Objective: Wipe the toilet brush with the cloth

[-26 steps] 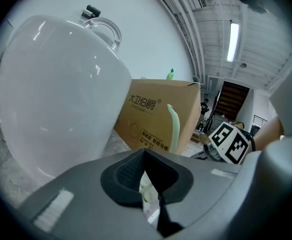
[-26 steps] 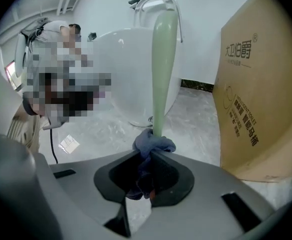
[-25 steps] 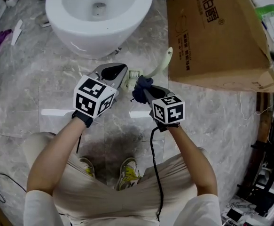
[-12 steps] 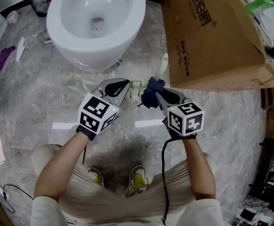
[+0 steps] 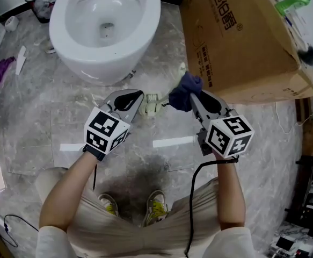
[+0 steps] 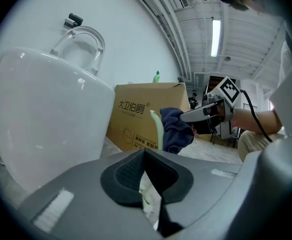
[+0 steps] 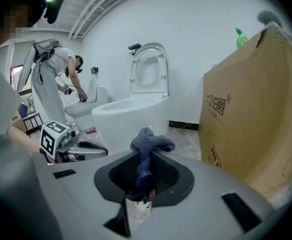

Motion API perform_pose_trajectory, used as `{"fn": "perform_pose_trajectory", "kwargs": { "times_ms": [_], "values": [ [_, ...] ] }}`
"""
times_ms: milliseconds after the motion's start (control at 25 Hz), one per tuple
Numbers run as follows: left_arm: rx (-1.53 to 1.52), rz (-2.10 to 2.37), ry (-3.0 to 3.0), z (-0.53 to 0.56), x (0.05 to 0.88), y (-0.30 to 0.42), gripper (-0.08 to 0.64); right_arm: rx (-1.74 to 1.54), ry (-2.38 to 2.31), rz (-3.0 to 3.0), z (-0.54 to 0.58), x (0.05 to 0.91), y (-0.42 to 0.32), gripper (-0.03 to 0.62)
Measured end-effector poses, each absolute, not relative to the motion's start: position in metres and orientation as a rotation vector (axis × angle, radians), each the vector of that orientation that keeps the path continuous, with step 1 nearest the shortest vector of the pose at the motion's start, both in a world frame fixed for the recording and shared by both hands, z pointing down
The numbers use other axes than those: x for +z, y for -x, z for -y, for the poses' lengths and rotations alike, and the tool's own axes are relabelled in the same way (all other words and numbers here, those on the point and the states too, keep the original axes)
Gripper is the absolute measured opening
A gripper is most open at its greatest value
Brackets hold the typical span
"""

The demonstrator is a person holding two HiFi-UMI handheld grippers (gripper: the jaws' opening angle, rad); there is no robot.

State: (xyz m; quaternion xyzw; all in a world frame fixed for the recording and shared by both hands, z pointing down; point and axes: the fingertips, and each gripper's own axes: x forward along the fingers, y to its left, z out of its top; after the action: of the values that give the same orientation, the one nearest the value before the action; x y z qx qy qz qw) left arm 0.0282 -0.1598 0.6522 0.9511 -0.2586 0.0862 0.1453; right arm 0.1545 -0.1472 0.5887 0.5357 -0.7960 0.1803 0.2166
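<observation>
Noted the fingers of the left gripper (image 5: 139, 100) pinched shut on the pale toilet brush (image 5: 152, 102) near its bristled end, and those of the right gripper (image 7: 144, 159) clamped on a dark blue cloth (image 7: 150, 145) bunched against the brush handle, above the floor (image 5: 33, 106) between toilet (image 5: 92, 58) and cardboard box (image 5: 237, 42). Advise a firm, steady left hold while drawing the cloth along the handle under light pressure, turning the brush to reach every side. Unable to confirm whether the cloth wraps the handle or merely touches it, or to see the stretch beneath the cloth.
</observation>
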Motion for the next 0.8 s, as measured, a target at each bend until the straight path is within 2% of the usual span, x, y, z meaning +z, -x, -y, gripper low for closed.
{"fn": "perform_pose_trajectory", "kwargs": {
  "times_ms": [360, 600, 800],
  "values": [
    [0.267, 0.771, -2.772, 0.165, 0.652, -0.023, -0.003, 0.374, -1.55, 2.339, 0.158, 0.55, -0.159, 0.06],
    [0.225, 0.824, -2.905, 0.163, 0.623, -0.01, -0.003, 0.312, -1.596, 2.346, 0.158, 0.526, -0.181, 0.06],
    [0.15, 0.878, -2.918, 0.168, 0.608, -0.001, -0.003, 0.308, -1.567, 2.315, 0.147, 0.537, -0.192, 0.061]
  ]
}}
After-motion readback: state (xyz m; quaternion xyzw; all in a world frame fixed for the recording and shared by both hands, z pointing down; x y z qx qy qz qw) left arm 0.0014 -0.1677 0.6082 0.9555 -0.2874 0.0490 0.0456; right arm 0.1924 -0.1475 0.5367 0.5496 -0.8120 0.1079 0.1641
